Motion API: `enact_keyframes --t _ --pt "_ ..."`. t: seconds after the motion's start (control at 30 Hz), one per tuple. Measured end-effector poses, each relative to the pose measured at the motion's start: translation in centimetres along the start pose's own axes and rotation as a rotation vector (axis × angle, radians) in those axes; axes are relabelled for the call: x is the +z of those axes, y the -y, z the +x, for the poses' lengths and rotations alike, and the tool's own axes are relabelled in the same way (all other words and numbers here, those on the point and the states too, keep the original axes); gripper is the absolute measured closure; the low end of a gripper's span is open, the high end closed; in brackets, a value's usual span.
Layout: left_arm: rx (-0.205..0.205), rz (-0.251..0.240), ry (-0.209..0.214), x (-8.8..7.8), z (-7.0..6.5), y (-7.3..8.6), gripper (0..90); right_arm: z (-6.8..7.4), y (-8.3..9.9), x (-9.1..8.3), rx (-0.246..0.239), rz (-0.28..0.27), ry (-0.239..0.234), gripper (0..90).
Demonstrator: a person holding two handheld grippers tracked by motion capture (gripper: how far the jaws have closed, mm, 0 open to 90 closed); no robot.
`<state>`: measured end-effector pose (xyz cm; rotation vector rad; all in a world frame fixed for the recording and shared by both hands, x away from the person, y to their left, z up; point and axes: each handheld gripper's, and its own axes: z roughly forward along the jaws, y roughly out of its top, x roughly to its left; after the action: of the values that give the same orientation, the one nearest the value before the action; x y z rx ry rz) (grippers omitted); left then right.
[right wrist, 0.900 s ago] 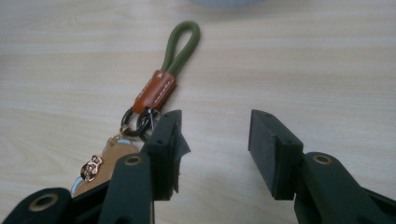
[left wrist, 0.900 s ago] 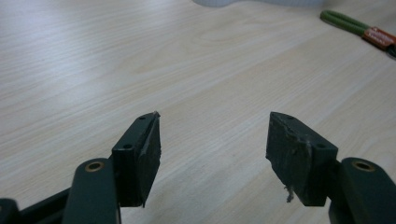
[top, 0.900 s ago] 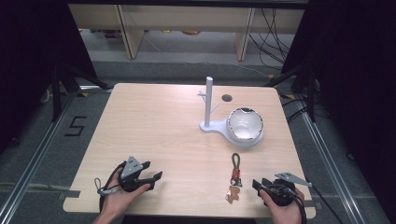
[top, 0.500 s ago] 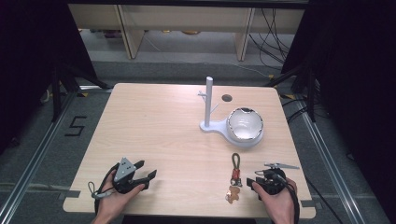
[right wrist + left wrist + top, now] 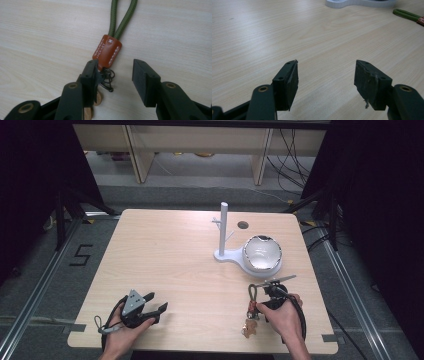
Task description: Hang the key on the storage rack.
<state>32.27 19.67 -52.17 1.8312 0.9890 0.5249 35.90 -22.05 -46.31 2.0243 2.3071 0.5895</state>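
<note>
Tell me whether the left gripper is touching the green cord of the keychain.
Apart. In the left gripper view the open left gripper has only bare table between its jaws, and the green cord lies far off at the upper right.

Left tabletop (image 5: 165,255) free — stand (image 5: 223,232) far right.

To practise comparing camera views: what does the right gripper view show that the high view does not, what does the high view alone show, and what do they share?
Right gripper view alone: white lettering and stitching on the brown leather tab, and a small black ring below it. High view alone: the white stand, the bowl, the left gripper, open. Both share: the wooden table, the green cord loop and the right gripper, open around the keychain.
</note>
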Motion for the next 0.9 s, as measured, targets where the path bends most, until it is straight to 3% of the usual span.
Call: enact_keyframes --t 0.07,0.1,0.17,0.2,0.23,0.33,0.4,0.43,0.47,0.57,0.7,0.8,0.9 --pt "0.003 0.004 -0.006 0.0 -0.1 0.0 35.2 0.3 -0.6 0.2 0.015 0.033 0.009 56.8" --pt "0.002 0.003 -0.005 0.0 -0.1 0.0 35.2 0.1 -0.8 0.6 -0.018 0.022 0.032 56.6" --pt "0.006 0.002 0.002 0.1 -0.1 0.1 35.2 0.3 -1.3 0.8 -0.007 0.049 0.041 56.5" --pt "0.008 0.004 -0.001 0.0 -0.2 0.1 35.2 0.2 -1.5 1.0 -0.044 0.021 0.034 56.3" --pt "0.005 0.003 0.004 0.1 -0.2 0.1 35.2 0.4 -1.7 1.0 -0.013 0.054 0.043 55.9" --pt "0.006 0.002 0.004 0.1 -0.2 0.1 35.2 0.7 -2.0 1.2 -0.009 0.072 0.050 55.1" --pt "0.006 0.002 0.003 0.1 -0.2 0.1 35.2 0.9 -2.4 1.3 -0.018 0.087 0.065 54.7" --pt "0.006 0.002 0.003 0.1 -0.2 0.1 35.2 0.9 -2.5 1.5 -0.055 0.078 0.067 54.4" --pt "0.006 0.002 0.002 0.1 -0.2 0.1 35.2 1.1 -2.7 1.6 -0.034 0.100 0.077 54.1" --pt "0.009 0.003 0.001 0.1 -0.2 0.1 35.2 1.5 -3.0 2.1 -0.039 0.120 0.084 53.6" --pt "0.004 0.004 0.001 0.1 -0.3 0.1 35.2 1.8 -3.2 2.4 -0.021 0.125 0.100 53.0" --pt "0.018 0.006 -0.002 0.1 -0.3 0.1 35.3 1.8 -3.2 2.7 -0.034 0.136 0.112 52.8" --pt "0.002 0.005 0.002 0.1 -0.3 0.1 35.2 2.0 -3.3 2.8 -0.027 0.132 0.113 52.8"
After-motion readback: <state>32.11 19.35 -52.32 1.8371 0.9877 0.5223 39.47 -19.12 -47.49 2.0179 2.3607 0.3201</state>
